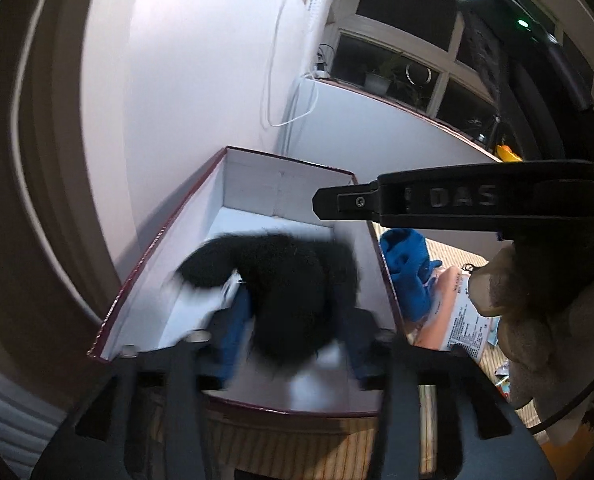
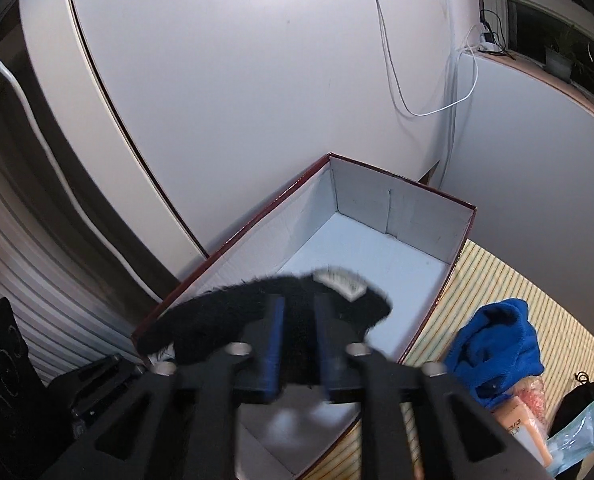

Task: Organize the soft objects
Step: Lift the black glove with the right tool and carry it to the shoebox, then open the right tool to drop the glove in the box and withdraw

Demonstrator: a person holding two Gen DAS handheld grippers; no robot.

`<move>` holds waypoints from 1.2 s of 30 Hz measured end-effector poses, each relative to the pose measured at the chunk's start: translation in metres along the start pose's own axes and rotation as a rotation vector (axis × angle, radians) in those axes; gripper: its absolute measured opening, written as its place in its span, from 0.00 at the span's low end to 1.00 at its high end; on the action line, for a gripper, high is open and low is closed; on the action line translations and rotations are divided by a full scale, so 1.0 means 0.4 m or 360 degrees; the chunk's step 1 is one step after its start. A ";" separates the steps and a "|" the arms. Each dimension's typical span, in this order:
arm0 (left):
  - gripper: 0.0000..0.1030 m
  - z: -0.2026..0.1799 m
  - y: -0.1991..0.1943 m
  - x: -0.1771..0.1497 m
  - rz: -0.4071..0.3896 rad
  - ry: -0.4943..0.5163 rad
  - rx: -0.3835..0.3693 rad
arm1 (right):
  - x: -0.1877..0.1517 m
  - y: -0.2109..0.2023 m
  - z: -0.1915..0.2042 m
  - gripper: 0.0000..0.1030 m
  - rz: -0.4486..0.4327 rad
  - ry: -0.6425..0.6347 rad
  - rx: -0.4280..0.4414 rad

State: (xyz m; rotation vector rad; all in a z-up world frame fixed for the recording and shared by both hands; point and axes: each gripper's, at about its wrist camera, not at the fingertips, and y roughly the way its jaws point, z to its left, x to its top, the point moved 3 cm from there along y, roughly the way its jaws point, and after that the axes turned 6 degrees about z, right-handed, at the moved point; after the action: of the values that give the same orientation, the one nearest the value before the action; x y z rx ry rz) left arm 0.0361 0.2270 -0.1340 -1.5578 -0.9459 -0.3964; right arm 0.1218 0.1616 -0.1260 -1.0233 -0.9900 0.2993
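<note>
So, quick rundown, left to right:

Left gripper (image 1: pixel 293 344): jaws spread apart, sitting over the near end of the box (image 1: pixel 137 276). The black fluffy thing (image 1: pixel 293 292) is between the blue pads, but there's a visible gap on each side, so I'd say it's let go, not pinched.

Fluffy thing: blurry in both views, inside the box outline, has a white patch (image 2: pixel 339 280) near one end. Can't tell if it's resting on the box floor or only dropping toward it.

Right gripper (image 2: pixel 299 340): jaws partly apart too, right over the same fluffy thing. Pads look close to the fur, but I don't see them squeezing it.

Box: dark red rim, white inside, pushed up against the wall. Far half is bare.

Blue cloth (image 2: pixel 497 340): out on the striped mat (image 2: pixel 509 280), just beside the box, bunched up. Not put away.

Plush (image 1: pixel 537 312): grey-brown, right edge of the left view, near the right gripper's body. Outside the box, looks like.

Other stuff: orange packet (image 2: pixel 525 416) and a black pouch (image 2: pixel 577 400) by the cloth. Not sure they count as soft.

Progress: I'd guess early-ish. One item going in, and the cloth plus the plush left to do.
</note>
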 end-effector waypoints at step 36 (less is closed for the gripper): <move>0.64 -0.232 -0.123 -0.105 0.0004 0.0074 -0.0301 | -0.490 -0.545 -0.438 0.64 -0.0358 0.0550 -0.0143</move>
State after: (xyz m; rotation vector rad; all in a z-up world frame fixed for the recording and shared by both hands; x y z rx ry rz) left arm -0.0026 0.1235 -0.1102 -1.7132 -0.8908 -0.5304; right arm 0.1066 -0.1764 -0.0808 -0.9936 -0.7986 -0.1073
